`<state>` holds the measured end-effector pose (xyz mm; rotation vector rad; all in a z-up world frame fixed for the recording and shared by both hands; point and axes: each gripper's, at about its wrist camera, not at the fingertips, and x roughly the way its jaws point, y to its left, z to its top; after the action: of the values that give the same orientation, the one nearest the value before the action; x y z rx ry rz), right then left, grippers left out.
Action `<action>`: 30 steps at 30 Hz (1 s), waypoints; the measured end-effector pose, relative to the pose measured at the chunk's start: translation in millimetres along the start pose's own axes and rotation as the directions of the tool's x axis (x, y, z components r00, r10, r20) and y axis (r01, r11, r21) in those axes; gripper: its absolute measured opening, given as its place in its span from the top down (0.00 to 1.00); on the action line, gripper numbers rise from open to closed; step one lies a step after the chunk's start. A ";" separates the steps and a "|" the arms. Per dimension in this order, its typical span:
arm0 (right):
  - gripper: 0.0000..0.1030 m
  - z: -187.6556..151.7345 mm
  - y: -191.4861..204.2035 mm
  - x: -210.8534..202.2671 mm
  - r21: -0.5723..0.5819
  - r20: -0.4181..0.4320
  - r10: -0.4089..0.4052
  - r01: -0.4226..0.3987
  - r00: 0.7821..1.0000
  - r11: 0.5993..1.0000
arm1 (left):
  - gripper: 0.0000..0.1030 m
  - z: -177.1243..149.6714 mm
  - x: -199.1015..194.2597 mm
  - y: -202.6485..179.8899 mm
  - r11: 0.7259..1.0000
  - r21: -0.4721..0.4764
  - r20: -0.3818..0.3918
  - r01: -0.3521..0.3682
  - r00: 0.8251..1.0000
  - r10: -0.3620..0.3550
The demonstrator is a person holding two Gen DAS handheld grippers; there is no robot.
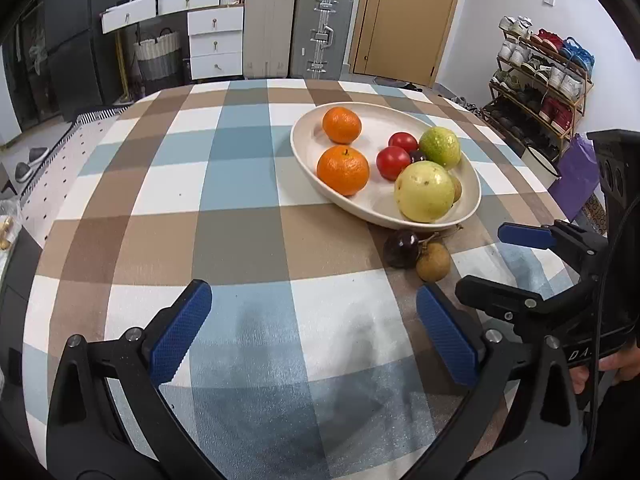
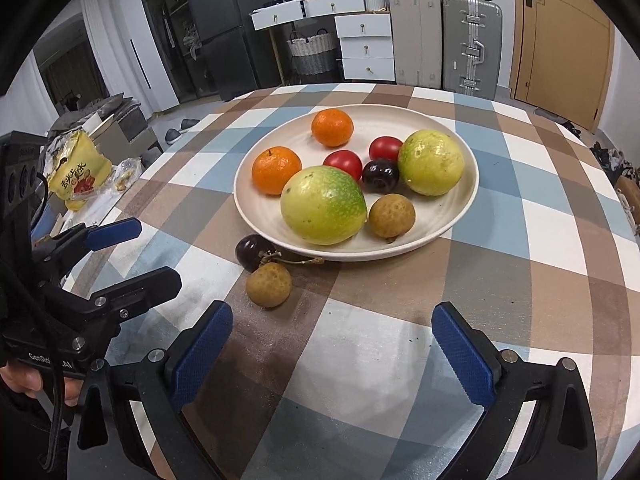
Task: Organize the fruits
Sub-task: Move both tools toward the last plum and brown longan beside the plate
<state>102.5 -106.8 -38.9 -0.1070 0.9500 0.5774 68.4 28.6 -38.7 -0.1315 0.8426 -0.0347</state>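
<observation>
A cream plate (image 1: 308, 160) (image 2: 452, 216) on the checked tablecloth holds two oranges (image 2: 276, 170), two red tomatoes (image 2: 342, 162), two green-yellow guavas (image 2: 323, 205), a dark plum (image 2: 380, 176) and a brown longan (image 2: 391, 216). On the cloth just in front of the plate lie a dark plum (image 1: 401, 248) (image 2: 253, 251) and a brown longan (image 1: 433, 262) (image 2: 269, 284) with a stem. My left gripper (image 1: 314, 324) is open and empty, left of these two. My right gripper (image 2: 332, 344) is open and empty, just behind the longan; it also shows in the left wrist view (image 1: 480, 264).
The round table's edge curves on all sides. A yellow snack bag (image 2: 78, 172) lies on a side surface at the left. Suitcases (image 1: 298, 32), white drawers and a door stand behind; a shoe rack (image 1: 540, 76) stands at the right.
</observation>
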 end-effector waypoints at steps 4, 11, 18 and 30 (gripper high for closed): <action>0.01 0.7 2.7 5.8 -0.014 -0.012 -0.004 0.004 1.000 1.000 | 0.01 -1.7 3.0 5.2 1.000 -0.015 -0.008 -0.007 1.000 0.007; 0.04 3.2 13.4 13.3 -0.055 -0.016 -0.038 0.037 0.999 0.998 | 0.01 -1.2 6.8 13.9 0.999 -0.051 -0.016 -0.013 1.000 0.013; 0.21 6.0 23.4 21.6 -0.094 -0.031 -0.042 0.039 0.999 0.995 | 0.01 -0.8 7.8 21.4 0.998 -0.068 -0.014 -0.018 1.000 0.017; 0.42 5.6 33.9 21.2 -0.140 -0.019 -0.018 0.015 1.000 0.990 | 0.01 -0.9 9.3 25.5 0.996 -0.083 -0.016 -0.023 1.000 0.022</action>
<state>98.7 -67.5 -47.0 -0.2459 0.9271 0.6284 73.4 53.0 -49.4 -0.2002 0.8611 0.0202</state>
